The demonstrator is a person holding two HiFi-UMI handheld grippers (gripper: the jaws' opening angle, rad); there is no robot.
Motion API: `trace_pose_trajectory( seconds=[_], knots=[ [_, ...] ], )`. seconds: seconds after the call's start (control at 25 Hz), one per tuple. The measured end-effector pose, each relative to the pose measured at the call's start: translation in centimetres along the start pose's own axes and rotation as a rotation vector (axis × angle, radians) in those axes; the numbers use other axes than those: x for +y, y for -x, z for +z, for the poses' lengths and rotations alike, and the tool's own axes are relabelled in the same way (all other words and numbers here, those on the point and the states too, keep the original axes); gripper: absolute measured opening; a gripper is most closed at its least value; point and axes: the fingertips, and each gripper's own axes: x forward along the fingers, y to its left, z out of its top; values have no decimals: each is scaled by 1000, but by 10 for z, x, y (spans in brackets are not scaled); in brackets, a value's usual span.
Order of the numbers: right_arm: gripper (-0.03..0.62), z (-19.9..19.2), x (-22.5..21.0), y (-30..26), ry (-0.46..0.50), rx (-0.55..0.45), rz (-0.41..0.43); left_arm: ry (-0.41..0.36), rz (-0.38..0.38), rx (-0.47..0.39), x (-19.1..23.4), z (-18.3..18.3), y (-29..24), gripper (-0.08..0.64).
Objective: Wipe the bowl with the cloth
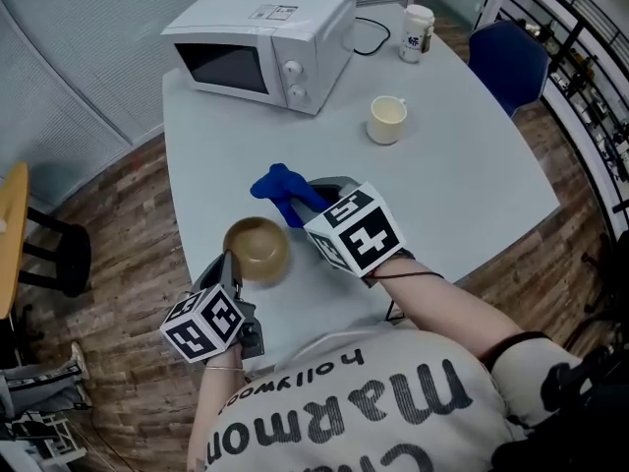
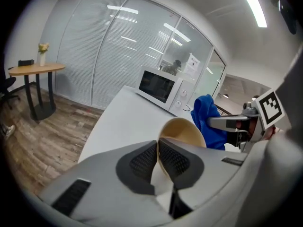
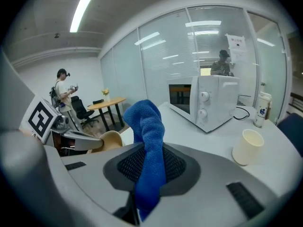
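Blue cloth [image 3: 147,126] stands up out of our right gripper [image 3: 150,150]: why do we carry it bunched like that?

We think it gives us a padded wad to push round the inside of the bowl [image 1: 257,249]. The jaws are clamped tight on the cloth's middle, with the free end poking out ahead of them and a tail hanging below

And the bowl, where do we have it?

Near the front left edge of the surface [image 1: 442,165], well apart from the microwave [image 1: 265,42] and the cup [image 1: 386,120]. Our left gripper [image 2: 157,143] has it by the near rim, one pad outside the wall and the other inside, with the jaws almost together and pressing on that thin wall

Why hold it there?

We judge that it steadies the bowl so the wiping cannot shove it about, and it leaves the far side of the hollow free for the cloth. In the left gripper view the mouth looks tipped toward the cloth, though we cannot tell whether the base rests on the surface or is lifted off it

How close are the two?

The cloth hangs just beside the bowl's far rim, not yet inside, and we can make out no contact between them
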Motion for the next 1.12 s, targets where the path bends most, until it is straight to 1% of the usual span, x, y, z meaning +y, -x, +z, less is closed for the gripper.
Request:
trace_pose_trajectory(
  seconds=[0.16, 0.24, 0.32, 0.4, 0.48, 0.52, 0.64, 0.72, 0.88, 1.04, 1.12],
  knots=[
    [69, -2, -24, 18, -51, -48, -33, 32, -30, 12, -16, -7, -12, 28],
    [69, -1, -35, 29, -64, -96, -55, 60, -45, 27, -24, -12, -20, 29],
    [69, 1, -47, 42, -87, -159, -82, 101, -51, 56, -30, -21, -28, 31],
    [70, 0, -58, 55, -111, -201, -109, 156, -63, 103, -37, -35, -34, 35],
    [69, -9, -67, 64, -123, -197, -128, 216, -77, 156, -44, -51, -41, 35],
    [69, -15, -70, 67, -126, -185, -133, 237, -72, 177, -46, -59, -45, 37],
    [69, -33, -75, 74, -136, -157, -131, 253, -17, 229, -49, -81, -53, 40],
    [69, -42, -75, 77, -142, -144, -119, 270, -3, 255, -53, -91, -55, 30],
    [69, -51, -78, 75, -143, -134, -107, 282, -1, 277, -59, -91, -59, 29],
    [69, -54, -78, 70, -160, -134, -93, 301, 10, 287, -54, -91, -61, 28],
    [70, -56, -75, 67, -165, -128, -83, 312, -7, 285, -54, -90, -61, 45]
  ],
)
